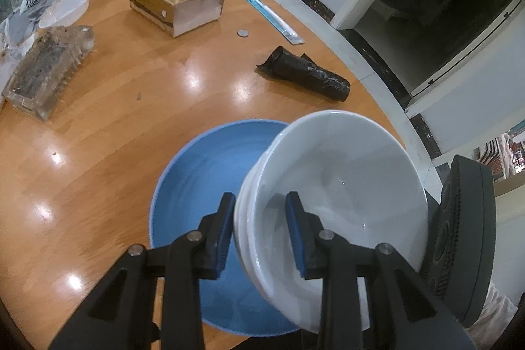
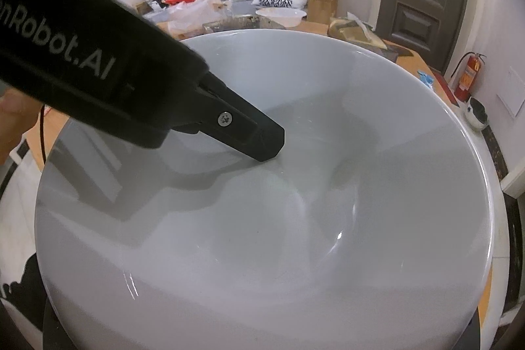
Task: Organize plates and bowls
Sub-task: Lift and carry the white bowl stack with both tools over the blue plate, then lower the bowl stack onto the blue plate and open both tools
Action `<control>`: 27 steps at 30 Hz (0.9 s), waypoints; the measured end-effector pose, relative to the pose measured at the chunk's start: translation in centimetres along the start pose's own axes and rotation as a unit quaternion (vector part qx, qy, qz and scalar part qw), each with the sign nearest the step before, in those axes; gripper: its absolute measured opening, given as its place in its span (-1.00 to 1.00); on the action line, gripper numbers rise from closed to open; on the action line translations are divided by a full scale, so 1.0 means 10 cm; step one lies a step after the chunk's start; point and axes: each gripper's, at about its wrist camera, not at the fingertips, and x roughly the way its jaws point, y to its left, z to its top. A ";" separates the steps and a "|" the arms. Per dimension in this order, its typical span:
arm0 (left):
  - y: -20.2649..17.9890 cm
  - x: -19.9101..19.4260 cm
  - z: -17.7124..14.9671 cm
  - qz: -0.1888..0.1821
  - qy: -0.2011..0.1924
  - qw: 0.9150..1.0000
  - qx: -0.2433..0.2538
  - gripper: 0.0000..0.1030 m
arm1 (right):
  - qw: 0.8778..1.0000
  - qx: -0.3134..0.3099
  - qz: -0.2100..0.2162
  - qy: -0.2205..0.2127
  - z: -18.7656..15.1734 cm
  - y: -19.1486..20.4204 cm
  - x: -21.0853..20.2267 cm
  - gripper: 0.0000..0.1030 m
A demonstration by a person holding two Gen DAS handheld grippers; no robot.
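Left gripper (image 1: pixel 261 227) fingers clamp the tilted bowl (image 1: pixel 344 186) rim over the plate (image 1: pixel 197 186); level bowl, lower centred; right fingers' state unclear

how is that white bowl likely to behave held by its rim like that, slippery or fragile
Probably slippery: the white bowl has a glossy glaze with bright reflections, and the left gripper pinches only its rim, one finger inside, one outside. It hangs tilted above the blue plate, so it may pivot. It looks like rigid ceramic, likely to chip if dropped.
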 end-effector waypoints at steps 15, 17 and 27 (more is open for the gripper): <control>0.12 0.11 0.00 -0.010 0.004 1.000 -0.005 -0.48 | 1.000 -0.007 -0.002 0.013 0.01 -0.03 0.05 0.98; 0.13 0.10 0.00 -0.009 0.003 1.000 -0.006 -0.48 | 1.000 -0.008 -0.001 0.012 -0.01 -0.03 0.08 0.98; 0.17 0.08 -0.03 -0.006 -0.002 1.000 -0.021 -0.48 | 1.000 -0.008 0.005 0.014 0.04 -0.14 0.24 0.98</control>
